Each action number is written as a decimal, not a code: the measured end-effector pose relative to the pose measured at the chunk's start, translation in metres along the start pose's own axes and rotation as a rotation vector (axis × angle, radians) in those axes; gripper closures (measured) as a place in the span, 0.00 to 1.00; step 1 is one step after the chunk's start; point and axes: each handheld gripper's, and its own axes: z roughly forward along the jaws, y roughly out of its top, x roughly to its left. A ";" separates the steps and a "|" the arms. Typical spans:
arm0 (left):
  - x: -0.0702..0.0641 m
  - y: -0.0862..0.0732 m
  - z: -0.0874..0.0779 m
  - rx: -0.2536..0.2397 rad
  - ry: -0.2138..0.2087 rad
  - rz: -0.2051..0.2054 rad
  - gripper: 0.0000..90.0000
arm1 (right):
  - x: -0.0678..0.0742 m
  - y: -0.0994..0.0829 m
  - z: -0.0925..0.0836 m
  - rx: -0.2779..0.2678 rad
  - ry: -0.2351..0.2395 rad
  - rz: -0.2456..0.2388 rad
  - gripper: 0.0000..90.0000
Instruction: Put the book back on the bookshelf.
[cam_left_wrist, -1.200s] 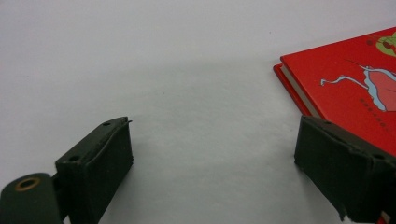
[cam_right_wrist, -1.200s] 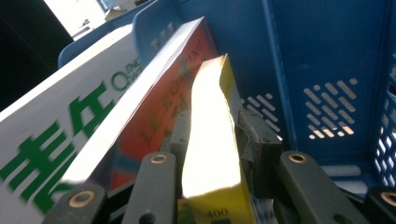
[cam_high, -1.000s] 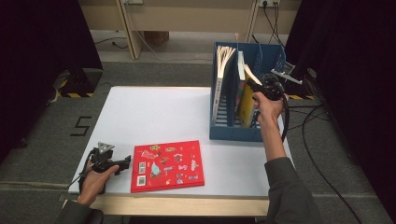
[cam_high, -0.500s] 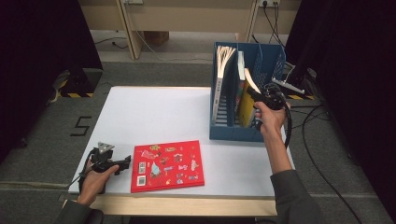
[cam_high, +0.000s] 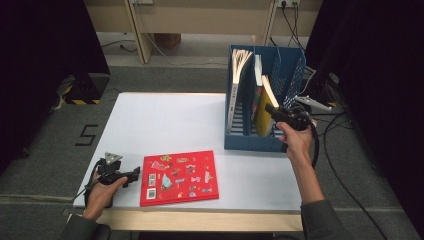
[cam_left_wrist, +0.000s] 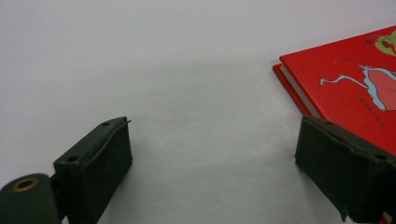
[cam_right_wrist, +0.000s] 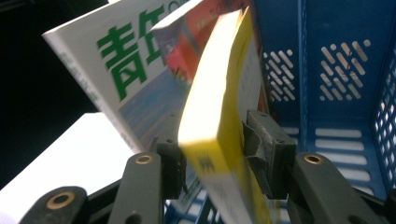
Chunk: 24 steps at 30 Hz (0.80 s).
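A yellow book (cam_high: 262, 106) stands tilted in the blue slotted rack (cam_high: 250, 142), its top leaning left. My right gripper (cam_high: 272, 109) is at its near edge. In the right gripper view the book (cam_right_wrist: 215, 93) sits between the jaws of my right gripper (cam_right_wrist: 212, 149), which have just been opening; the pads look slack beside it. A red picture book (cam_high: 178, 177) lies flat at the table's front. My left gripper (cam_high: 132, 175) rests on the table just left of it. Its jaws (cam_left_wrist: 212, 158) stand wide open, with the red book's corner (cam_left_wrist: 355, 79) beyond the right jaw.
The rack holds other upright books, among them a white one with green characters (cam_right_wrist: 116, 70) and a fanned one (cam_high: 236, 82) at its left side. The white table (cam_high: 165, 120) has its bare middle between the red book and the rack. Cables trail at right.
My right hand has drawn back toward the person and slightly down with the yellow book lower in the rack. Its jaws have widened. The left hand has not moved.
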 end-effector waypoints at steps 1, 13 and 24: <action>0.000 0.000 0.000 -0.001 0.000 -0.001 0.11 | 0.000 -0.002 -0.003 0.010 0.005 -0.008 0.69; 0.000 0.000 0.000 0.000 0.000 -0.001 0.11 | -0.009 -0.031 -0.006 0.064 0.010 -0.016 0.73; 0.000 0.000 0.000 -0.001 0.001 -0.002 0.11 | -0.008 -0.035 0.015 0.078 -0.022 -0.073 0.77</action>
